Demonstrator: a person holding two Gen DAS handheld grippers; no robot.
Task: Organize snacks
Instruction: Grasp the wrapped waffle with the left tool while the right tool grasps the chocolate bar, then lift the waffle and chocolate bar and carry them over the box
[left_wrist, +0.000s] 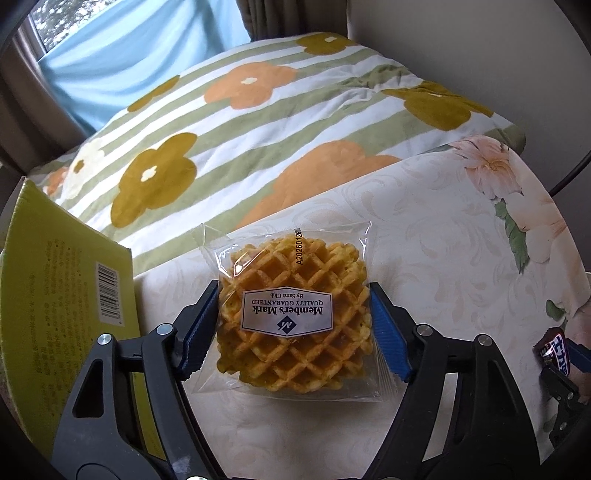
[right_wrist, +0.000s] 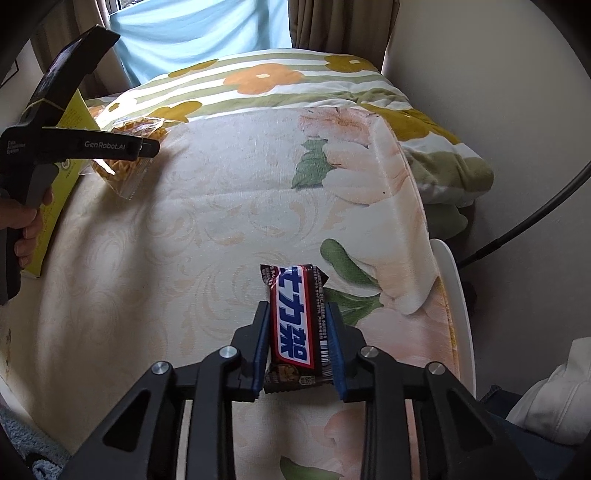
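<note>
Nearest, the right gripper (right_wrist: 297, 338) has its jaws clamped on a chocolate bar (right_wrist: 295, 325). Farther left of the bar, the left gripper (left_wrist: 295, 332) grasps a wrapped waffle (left_wrist: 291, 319) beside the yellow-green box (left_wrist: 55, 295). Nothing looks stowed yet; both snacks await placing.

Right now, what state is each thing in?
Left gripper: shut on the waffle pack.
Waffle pack: sealed, label up, held.
Right gripper: shut on the chocolate bar.
Chocolate bar: wrapped, held lengthwise.
Green box: beside the left gripper, untouched.
</note>
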